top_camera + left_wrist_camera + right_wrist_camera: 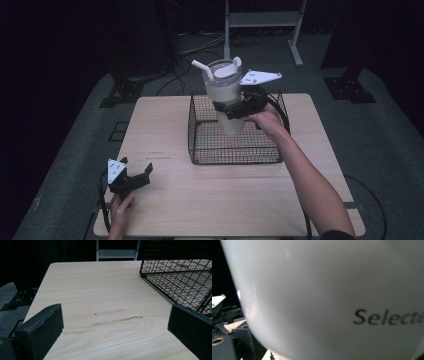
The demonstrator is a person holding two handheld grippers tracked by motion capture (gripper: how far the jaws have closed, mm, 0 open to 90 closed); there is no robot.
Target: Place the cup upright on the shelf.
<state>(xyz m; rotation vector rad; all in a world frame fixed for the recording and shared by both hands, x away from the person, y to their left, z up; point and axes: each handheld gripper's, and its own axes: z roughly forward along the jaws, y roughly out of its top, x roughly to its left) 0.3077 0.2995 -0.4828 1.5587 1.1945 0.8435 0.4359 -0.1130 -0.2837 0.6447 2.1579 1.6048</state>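
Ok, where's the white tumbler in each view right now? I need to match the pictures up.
High view: the tumbler is upper centre, held by the right tongs above the wire basket.
Left gripper view: no tumbler here; the basket is at upper right.
Right gripper view: the tumbler is very close, its lettering at right.
Shared landmark: the wooden table.

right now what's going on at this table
A person works two hand-held grippers at a wooden table. The right gripper is clamped around a white tumbler with a lid and straw, holding it tilted above the wire basket; its base hangs over the basket's inside, not resting on the floor of it. The left gripper sits low near the table's near left corner, jaws open, holding nothing.
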